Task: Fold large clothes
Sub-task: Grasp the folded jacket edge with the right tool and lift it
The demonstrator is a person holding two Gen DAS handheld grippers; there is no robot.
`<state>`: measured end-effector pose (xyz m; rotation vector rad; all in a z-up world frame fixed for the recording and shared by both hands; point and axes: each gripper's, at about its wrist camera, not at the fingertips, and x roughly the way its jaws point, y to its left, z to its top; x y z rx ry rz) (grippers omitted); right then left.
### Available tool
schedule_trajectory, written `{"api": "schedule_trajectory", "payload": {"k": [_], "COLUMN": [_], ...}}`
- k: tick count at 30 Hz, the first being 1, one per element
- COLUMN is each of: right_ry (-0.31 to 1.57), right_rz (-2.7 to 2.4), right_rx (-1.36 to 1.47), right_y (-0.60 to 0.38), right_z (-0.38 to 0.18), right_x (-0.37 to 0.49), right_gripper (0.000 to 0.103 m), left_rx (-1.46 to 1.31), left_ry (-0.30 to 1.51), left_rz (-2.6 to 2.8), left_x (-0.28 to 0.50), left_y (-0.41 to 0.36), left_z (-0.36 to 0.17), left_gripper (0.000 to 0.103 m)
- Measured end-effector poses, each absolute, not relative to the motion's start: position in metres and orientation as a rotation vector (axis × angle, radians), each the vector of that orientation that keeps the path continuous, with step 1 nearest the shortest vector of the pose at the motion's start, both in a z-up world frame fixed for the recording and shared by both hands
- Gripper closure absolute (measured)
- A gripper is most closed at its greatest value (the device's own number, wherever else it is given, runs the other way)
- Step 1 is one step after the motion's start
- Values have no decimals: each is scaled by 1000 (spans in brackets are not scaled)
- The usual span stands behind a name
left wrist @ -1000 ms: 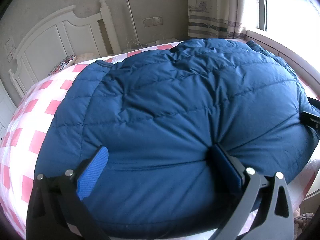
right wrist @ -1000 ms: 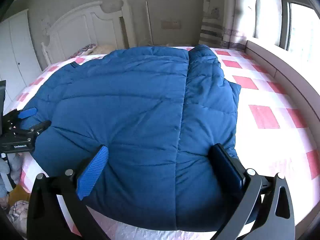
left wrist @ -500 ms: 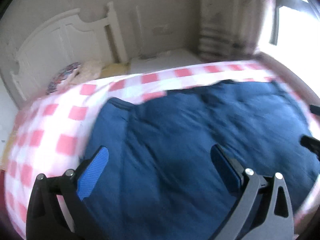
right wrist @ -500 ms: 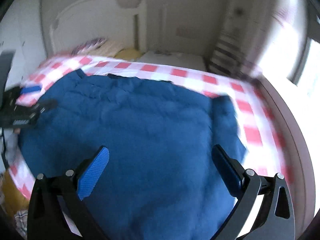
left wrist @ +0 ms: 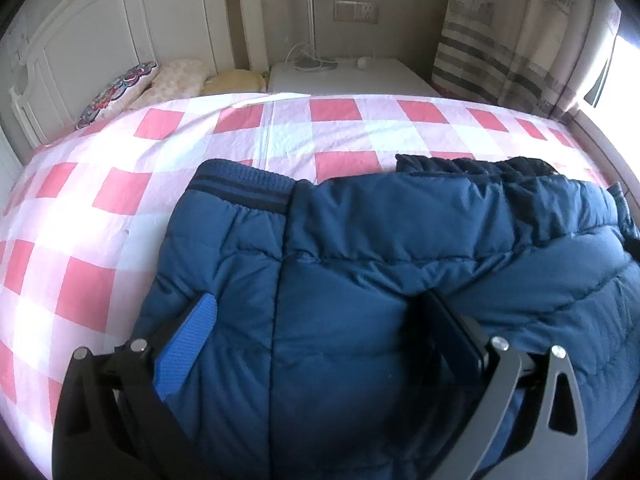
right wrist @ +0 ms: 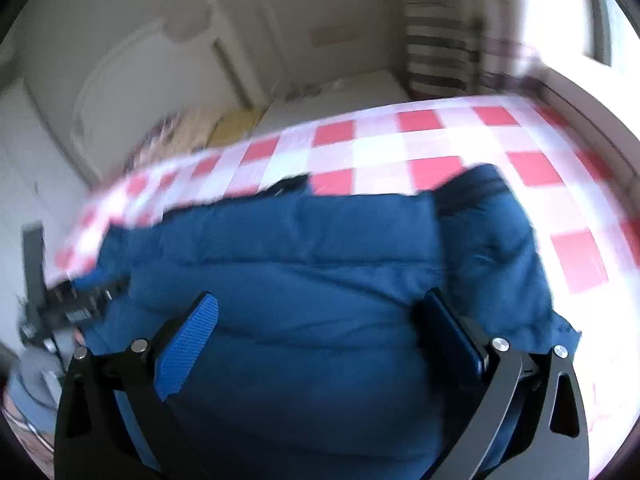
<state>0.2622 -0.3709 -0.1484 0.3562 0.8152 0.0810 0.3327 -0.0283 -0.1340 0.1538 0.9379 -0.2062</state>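
Blue puffy jacket (left wrist: 360, 280) spread on checkered bed (left wrist: 120, 200), bulging between wide-apart fingers of left tool (left wrist: 320, 320) and right tool (right wrist: 320, 320).

Home bedroom: checked bedspread (left wrist: 120, 184), white headboard (left wrist: 120, 40) (pillows (left wrist: 168, 84) too).
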Motion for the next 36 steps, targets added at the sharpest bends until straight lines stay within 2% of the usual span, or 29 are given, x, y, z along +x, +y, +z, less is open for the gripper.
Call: {"api": "schedule_trajectory", "payload": {"k": [5, 11, 16, 19, 30, 36], "right_ry": [808, 676, 666, 683, 746, 609], "right_rz": [43, 156, 159, 153, 139, -84], "right_rx": [401, 430, 578, 723, 733, 777], "right_y": [-391, -395, -412, -425, -407, -399], "right_z": [-143, -118, -153, -180, -187, -192], "right_x": [249, 122, -1, -34, 36, 74], "right_gripper": [5, 5, 5, 5, 10, 9], "left_rx": [157, 153, 167, 175, 176, 164], "left_ry": [931, 933, 922, 916, 923, 933], "left_rz": [-195, -193, -182, -174, -174, -184], "left_x": [332, 333, 331, 330, 330, 332], "left_y": [-27, -26, -27, -28, -29, -28], "left_z": [-135, -135, -134, -134, -134, -135], "left_gripper": [2, 2, 2, 2, 2, 2]}}
